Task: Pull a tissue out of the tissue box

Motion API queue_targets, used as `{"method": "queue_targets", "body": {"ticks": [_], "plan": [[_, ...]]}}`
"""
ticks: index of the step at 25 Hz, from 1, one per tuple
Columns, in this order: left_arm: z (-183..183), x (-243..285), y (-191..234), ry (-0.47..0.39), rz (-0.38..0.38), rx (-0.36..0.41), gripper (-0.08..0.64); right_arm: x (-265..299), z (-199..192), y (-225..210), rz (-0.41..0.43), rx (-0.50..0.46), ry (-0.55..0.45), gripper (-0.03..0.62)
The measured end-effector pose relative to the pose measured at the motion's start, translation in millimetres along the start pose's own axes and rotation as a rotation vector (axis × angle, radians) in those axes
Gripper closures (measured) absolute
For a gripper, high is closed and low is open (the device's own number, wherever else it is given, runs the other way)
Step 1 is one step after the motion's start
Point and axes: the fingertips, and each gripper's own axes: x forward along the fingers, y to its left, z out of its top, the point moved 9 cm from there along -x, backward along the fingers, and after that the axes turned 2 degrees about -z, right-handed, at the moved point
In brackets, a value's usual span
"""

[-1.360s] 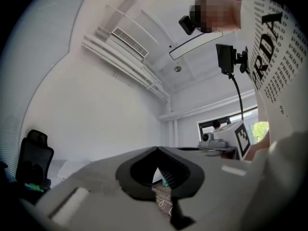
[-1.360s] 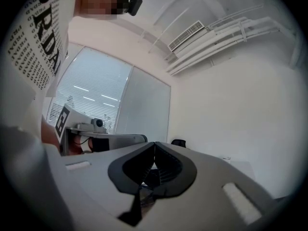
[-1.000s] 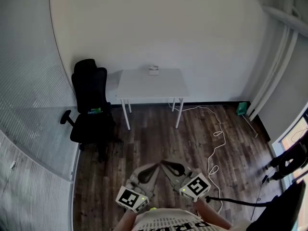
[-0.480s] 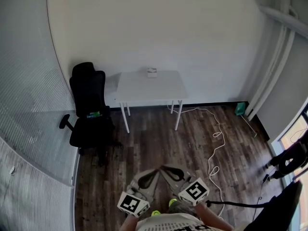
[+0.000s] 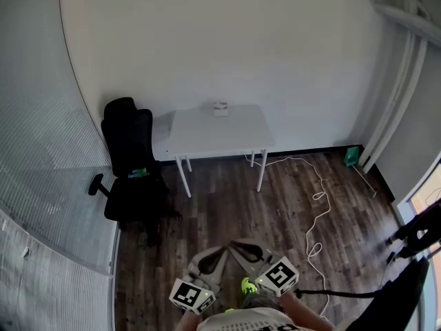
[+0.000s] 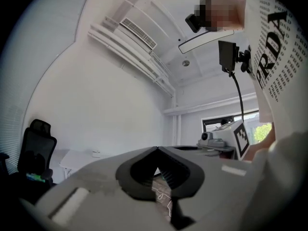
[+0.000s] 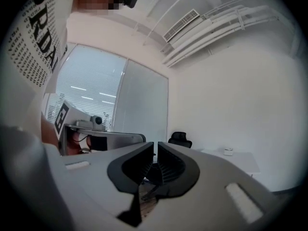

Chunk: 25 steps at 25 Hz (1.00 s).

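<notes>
The small white tissue box (image 5: 220,108) stands at the far edge of the white table (image 5: 207,135), against the wall across the room. It also shows small in the left gripper view (image 6: 97,154) and the right gripper view (image 7: 228,151). Both grippers are held close to my body, far from the table. My left gripper (image 5: 219,251) is shut, its tips (image 6: 157,148) touching and holding nothing. My right gripper (image 5: 238,245) has just been opening; a narrow slit shows between its jaws (image 7: 155,144), with nothing in it.
A black office chair (image 5: 131,158) stands left of the table. A white cable (image 5: 317,205) snakes over the dark wood floor on the right. A glass wall with blinds curves along the left. Black equipment (image 5: 420,229) stands at the right edge.
Both grippers have sunk slightly toward the bottom of the head view. The view has shifted, and a yellow-green shoe now shows between the grippers.
</notes>
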Motion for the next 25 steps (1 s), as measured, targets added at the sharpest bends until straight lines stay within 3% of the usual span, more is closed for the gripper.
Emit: {"method": "queue_targets", "body": {"ticks": [25], "plan": [[-4.5, 210.6, 101.7, 0.048, 0.034, 0.016, 0.568, 54.9, -11.3, -227.6, 0.043, 0.04, -0.001, 0.572]]}}
